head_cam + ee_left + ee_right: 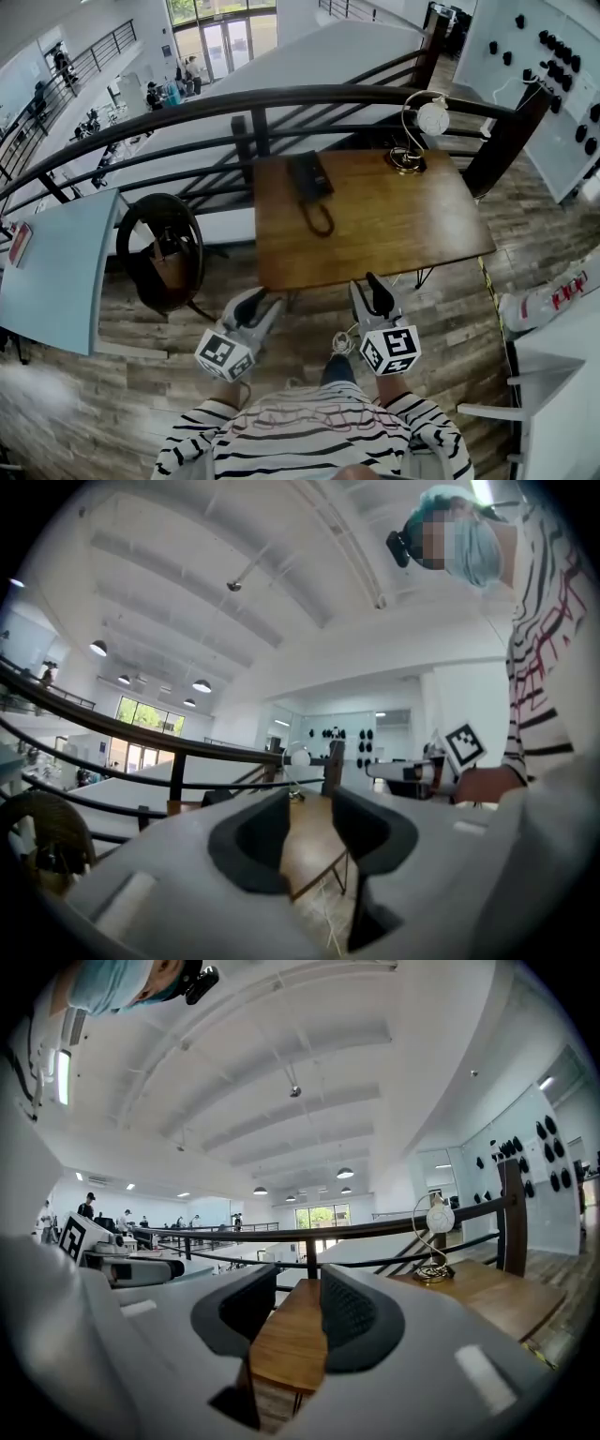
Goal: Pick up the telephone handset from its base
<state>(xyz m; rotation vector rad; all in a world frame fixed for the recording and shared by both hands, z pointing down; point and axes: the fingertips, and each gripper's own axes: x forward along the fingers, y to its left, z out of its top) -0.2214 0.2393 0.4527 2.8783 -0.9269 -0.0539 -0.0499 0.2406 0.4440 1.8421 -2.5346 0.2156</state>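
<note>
Telephone (pixel 311 176) stands at the table's (pixel 394 234) far edge, handset (pixel 300 178) apparently seated on it. Lamp (pixel 419 141) occupies the far right corner. Left gripper (pixel 258 302) and right gripper (pixel 367 289) hover off the near edge, jaws spread, empty.

- An open mezzanine in a large office-like hall is shown, bounded by a dark metal railing (pixel 281 96).
- People (pixel 153 94) and glass entrance doors (pixel 228 42) are seen on the level below.
- A wooden worktop (pixel 394 225) with a telephone (pixel 308 176) and desk lamp (pixel 433 118) is set on plank flooring (pixel 141 375).
</note>
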